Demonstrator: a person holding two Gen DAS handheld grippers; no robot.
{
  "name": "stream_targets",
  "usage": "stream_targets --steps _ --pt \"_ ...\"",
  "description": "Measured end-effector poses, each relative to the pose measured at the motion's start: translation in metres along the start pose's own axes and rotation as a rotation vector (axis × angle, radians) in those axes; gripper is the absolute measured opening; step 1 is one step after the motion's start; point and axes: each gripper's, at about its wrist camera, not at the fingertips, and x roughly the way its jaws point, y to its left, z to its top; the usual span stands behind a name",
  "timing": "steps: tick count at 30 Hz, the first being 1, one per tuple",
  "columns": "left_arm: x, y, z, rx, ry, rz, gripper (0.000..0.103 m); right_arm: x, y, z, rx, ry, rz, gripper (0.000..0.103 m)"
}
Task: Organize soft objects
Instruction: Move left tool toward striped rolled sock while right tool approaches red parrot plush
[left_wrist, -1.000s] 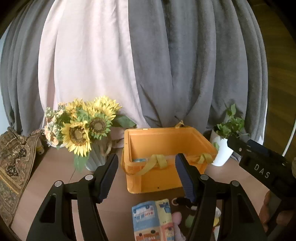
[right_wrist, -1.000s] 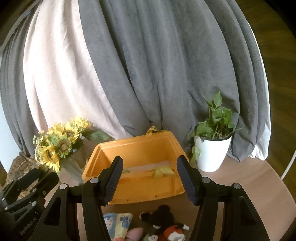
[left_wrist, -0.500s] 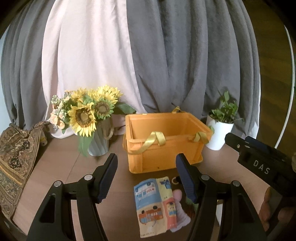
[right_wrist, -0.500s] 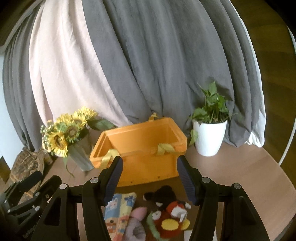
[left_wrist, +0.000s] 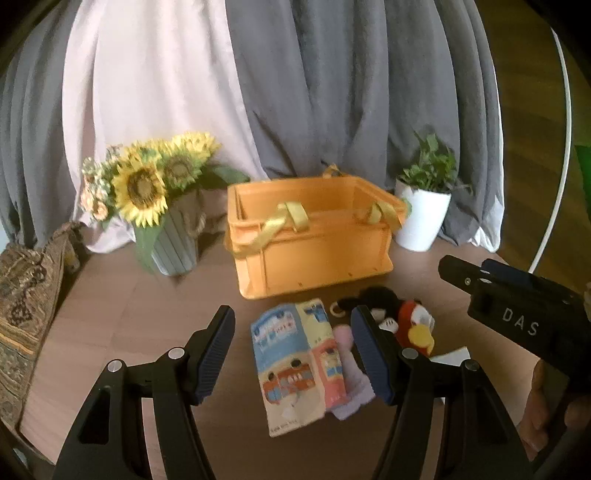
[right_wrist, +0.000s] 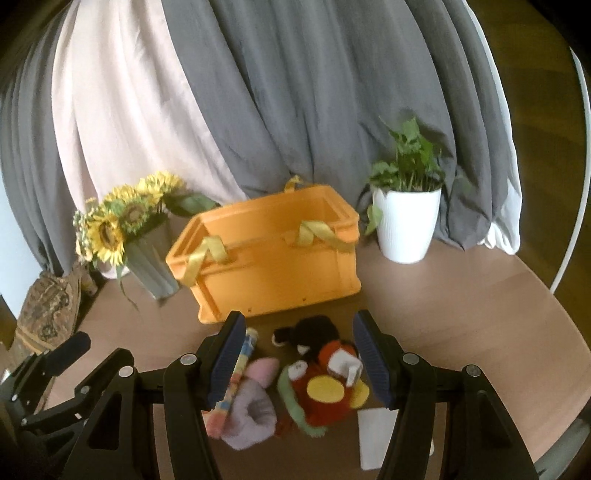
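An orange crate (left_wrist: 314, 240) with yellow ribbon handles stands on the round brown table; it also shows in the right wrist view (right_wrist: 273, 266). In front of it lie a cloth book with train pictures (left_wrist: 291, 365), a pink and lilac plush (right_wrist: 251, 406) and a black, red and yellow mouse plush (right_wrist: 325, 376). My left gripper (left_wrist: 295, 354) is open and empty above the cloth book. My right gripper (right_wrist: 299, 362) is open and empty above the plushes.
A sunflower vase (left_wrist: 166, 221) stands left of the crate and a white potted plant (right_wrist: 406, 225) to its right. A white card (right_wrist: 376, 435) lies by the mouse plush. Grey and pink curtains hang behind. A patterned cloth (left_wrist: 22, 302) covers the left edge.
Both grippers have pulled back and tilted down from the crate. The cloth book and plushes now show in full between the fingers. Both stay open.
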Motion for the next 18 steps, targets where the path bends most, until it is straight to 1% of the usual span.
stream_targets --steps 6,18 --pt "0.009 -0.008 -0.016 0.015 0.043 -0.011 0.065 0.008 -0.005 -0.015 0.005 0.052 0.000 0.062" --pt "0.031 -0.013 -0.042 -0.001 0.129 -0.026 0.065 0.029 -0.014 -0.040 0.008 0.143 -0.006 0.062"
